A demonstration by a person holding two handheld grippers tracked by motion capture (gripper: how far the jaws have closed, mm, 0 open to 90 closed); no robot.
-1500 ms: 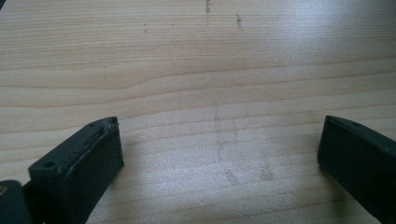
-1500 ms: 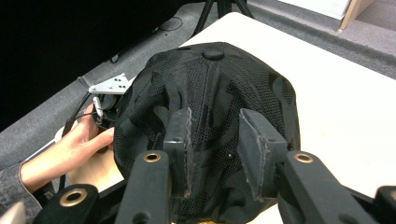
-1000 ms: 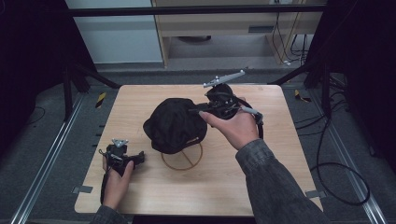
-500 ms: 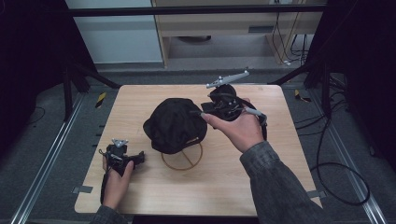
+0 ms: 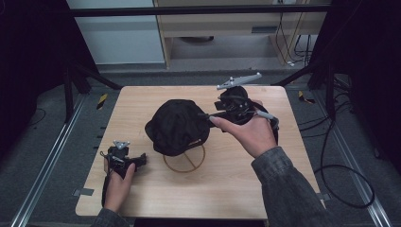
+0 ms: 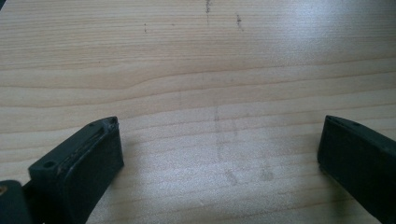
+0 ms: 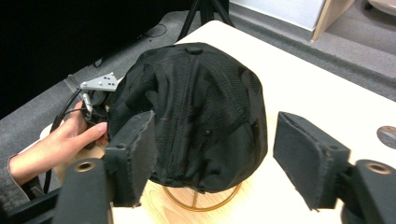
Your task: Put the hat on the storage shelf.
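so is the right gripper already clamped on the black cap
No, the right gripper is open, its jaws apart just short of the black cap.

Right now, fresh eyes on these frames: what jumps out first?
The black mesh cap at the table's centre, perched on a round gold wire stand. The right claw sits open at the cap's right side, its jaws spread wide in front of the cap in the right gripper view. The left claw rests open near the front-left corner, over bare wood.

Lab: black curtains [image 5: 28, 71], floor rails [image 5: 45, 165], trailing cables [image 5: 340, 175].
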